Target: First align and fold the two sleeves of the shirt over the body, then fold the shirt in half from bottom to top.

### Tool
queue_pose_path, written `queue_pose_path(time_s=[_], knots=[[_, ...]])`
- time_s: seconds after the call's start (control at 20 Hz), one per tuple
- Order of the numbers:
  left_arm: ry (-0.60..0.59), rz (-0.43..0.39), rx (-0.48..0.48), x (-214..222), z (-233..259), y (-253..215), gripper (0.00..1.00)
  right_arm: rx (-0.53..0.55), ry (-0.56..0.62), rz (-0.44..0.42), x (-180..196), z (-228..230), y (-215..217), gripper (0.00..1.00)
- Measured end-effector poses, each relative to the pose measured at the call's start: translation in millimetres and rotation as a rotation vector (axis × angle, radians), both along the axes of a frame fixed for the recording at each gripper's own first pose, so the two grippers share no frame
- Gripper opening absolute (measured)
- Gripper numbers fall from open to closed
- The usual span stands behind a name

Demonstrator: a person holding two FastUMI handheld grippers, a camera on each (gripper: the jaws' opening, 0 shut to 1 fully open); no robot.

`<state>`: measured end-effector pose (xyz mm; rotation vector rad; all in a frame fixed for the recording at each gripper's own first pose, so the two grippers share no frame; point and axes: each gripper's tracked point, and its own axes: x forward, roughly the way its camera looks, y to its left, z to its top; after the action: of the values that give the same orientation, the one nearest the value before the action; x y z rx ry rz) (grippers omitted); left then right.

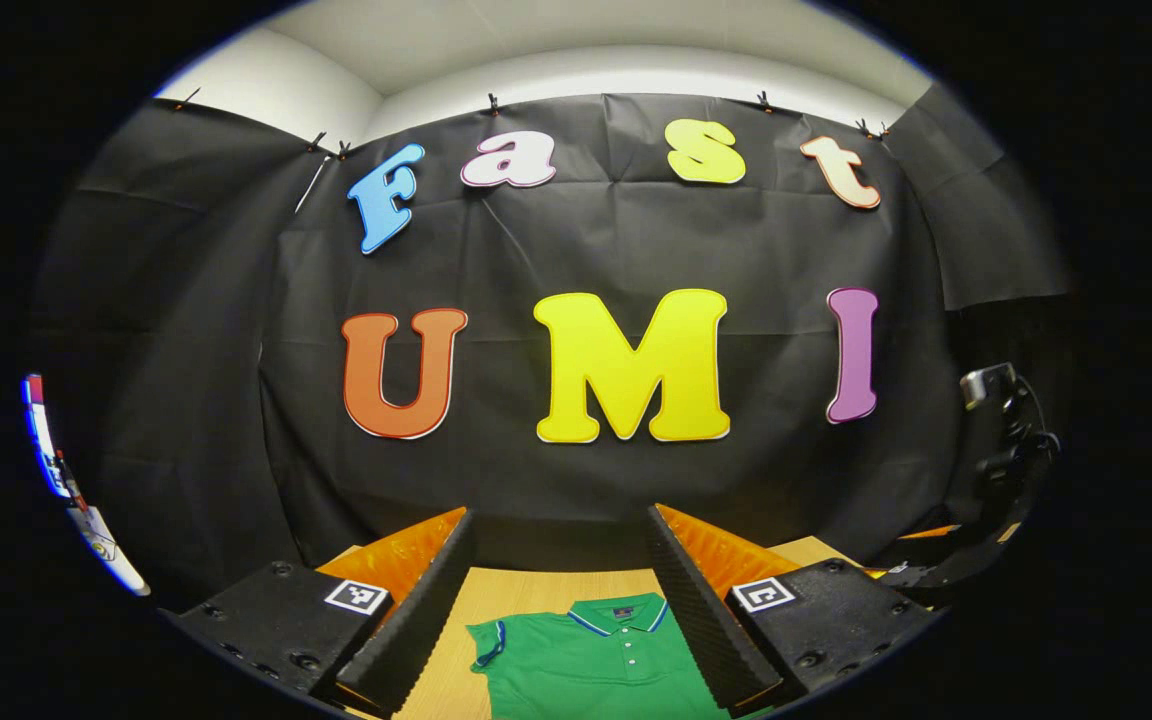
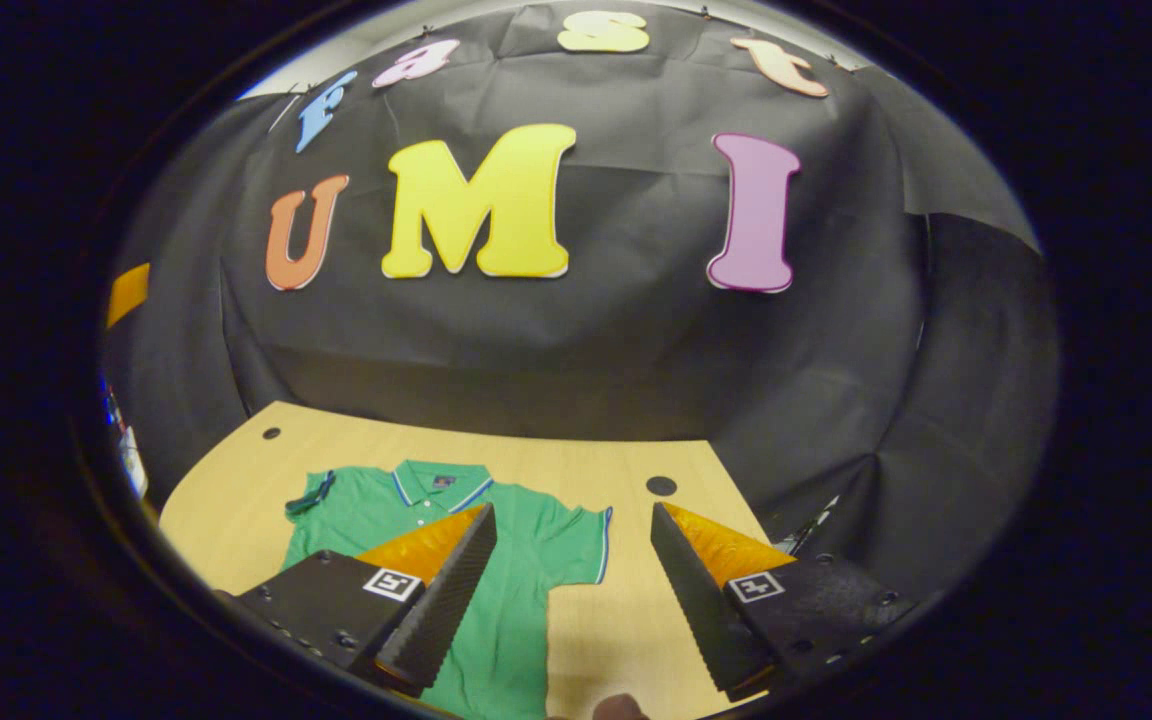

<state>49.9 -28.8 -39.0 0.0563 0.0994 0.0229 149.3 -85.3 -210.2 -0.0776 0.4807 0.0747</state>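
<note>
A green polo shirt (image 2: pixel 521 570) with a blue-and-white trimmed collar lies flat on the wooden table (image 2: pixel 236 500), collar toward the booth wall. Its right short sleeve (image 2: pixel 581 540) is spread out to the side; the left sleeve (image 2: pixel 311 495) looks bunched. In the left gripper view the shirt (image 1: pixel 591 665) shows between the fingers, collar (image 1: pixel 621 615) at the top. My left gripper (image 1: pixel 561 600) is open above the shirt's upper part. My right gripper (image 2: pixel 571 585) is open above the shirt's right side near the sleeve. Neither holds anything.
The table (image 1: pixel 536 590) has a round cable hole (image 2: pixel 661 486) at the back right and a smaller hole (image 2: pixel 271 433) at the back left. A black device on a stand (image 1: pixel 1001 430) is at the right edge. Bare wood lies right of the shirt.
</note>
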Motion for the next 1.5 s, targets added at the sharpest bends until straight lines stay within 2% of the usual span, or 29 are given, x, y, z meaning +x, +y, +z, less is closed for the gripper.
queue_pose_path(time_s=[0.15, 0.35, 0.6, 0.95, 1.05, 1.2, 1.35, 1.4, 1.45, 1.5], knots=[[0.012, 0.019, 0.01, 9, -6, 5, 1.0, 0.024, 0.096, 0.015, 32, -42, -3, 0.95], [0.029, 0.026, -0.013, 20, -18, 5, 1.0, 0.009, 0.199, -0.014, 71, -98, -19, 0.95], [0.016, 0.043, 0.031, 34, -16, 13, 1.0, -0.012, 0.312, -0.007, 103, -161, -24, 0.95], [0.042, 0.057, 0.049, 45, -23, 5, 1.0, -0.017, 0.395, 0.01, 138, -213, -26, 0.97], [0.052, 0.057, 0.067, 48, -24, 0, 1.0, -0.009, 0.414, 0.0, 142, -224, -29, 0.95], [0.044, 0.05, 0.079, 50, -20, -10, 1.0, 0.011, 0.441, -0.005, 145, -236, -34, 0.82], [0.061, 0.05, 0.072, 54, -25, -17, 1.0, 0.036, 0.46, 0.002, 144, -241, -32, 0.77], [0.068, 0.053, 0.065, 54, -28, -19, 1.0, 0.034, 0.468, 0.011, 145, -245, -32, 0.65], [0.073, 0.054, 0.056, 54, -29, -21, 1.0, 0.032, 0.465, 0.023, 147, -246, -31, 0.67], [0.076, 0.056, 0.048, 53, -29, -22, 1.0, 0.049, 0.468, 0.027, 150, -253, -32, 0.55]])
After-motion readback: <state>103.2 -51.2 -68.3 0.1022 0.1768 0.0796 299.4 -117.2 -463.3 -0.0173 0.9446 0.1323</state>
